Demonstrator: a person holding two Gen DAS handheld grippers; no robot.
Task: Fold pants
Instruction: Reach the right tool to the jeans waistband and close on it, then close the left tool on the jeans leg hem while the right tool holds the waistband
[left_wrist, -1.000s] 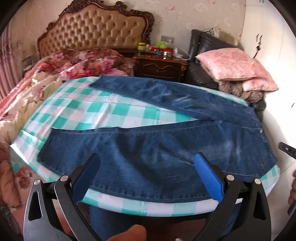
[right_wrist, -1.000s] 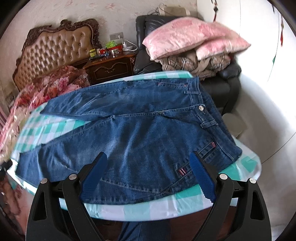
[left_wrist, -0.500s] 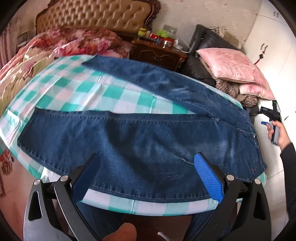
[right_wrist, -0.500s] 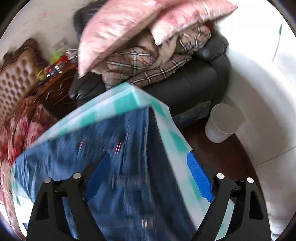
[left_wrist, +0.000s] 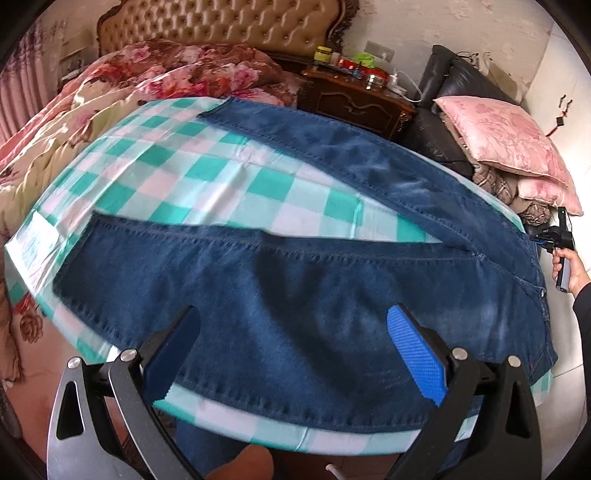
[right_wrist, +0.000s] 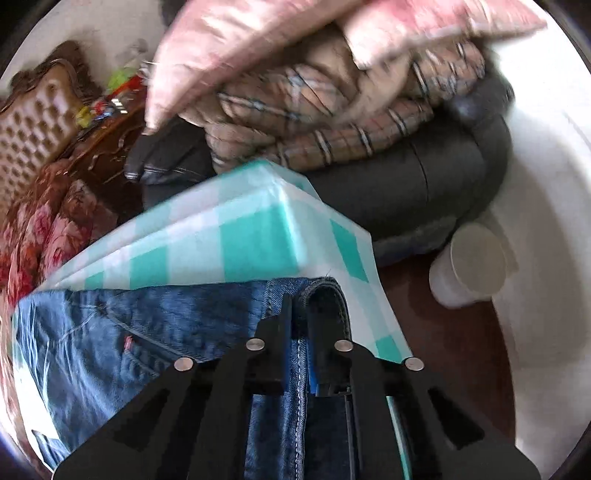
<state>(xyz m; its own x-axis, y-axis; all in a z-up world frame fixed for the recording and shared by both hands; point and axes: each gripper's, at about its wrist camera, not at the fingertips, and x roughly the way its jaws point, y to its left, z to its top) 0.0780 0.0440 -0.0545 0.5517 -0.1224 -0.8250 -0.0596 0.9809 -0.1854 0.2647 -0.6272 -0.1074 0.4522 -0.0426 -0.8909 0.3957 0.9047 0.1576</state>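
Observation:
Blue jeans (left_wrist: 295, 295) lie flat on a table under a green-and-white checked cloth (left_wrist: 221, 177), legs spread in a V toward the left. My left gripper (left_wrist: 294, 312) hovers open over the near leg by the table's front edge, with nothing between its blue pads. At the waist end, far right, a hand (left_wrist: 570, 269) holds my right gripper (left_wrist: 554, 236). In the right wrist view that gripper (right_wrist: 299, 306) is shut on the jeans' waistband (right_wrist: 328, 291) near the far corner of the cloth (right_wrist: 251, 240), and the denim edge stands up between its jaws.
A bed with a floral quilt (left_wrist: 129, 85) and a tufted headboard stands behind the table. A cluttered wooden nightstand (left_wrist: 354, 99) and a black armchair piled with pink pillows (left_wrist: 506, 136) stand at the back right. A white bin (right_wrist: 469, 269) sits on the floor beside the table corner.
My right gripper has swept from the near waist side to the far waist corner and closed on the waistband. The left gripper shifted a little along the near leg, still open.

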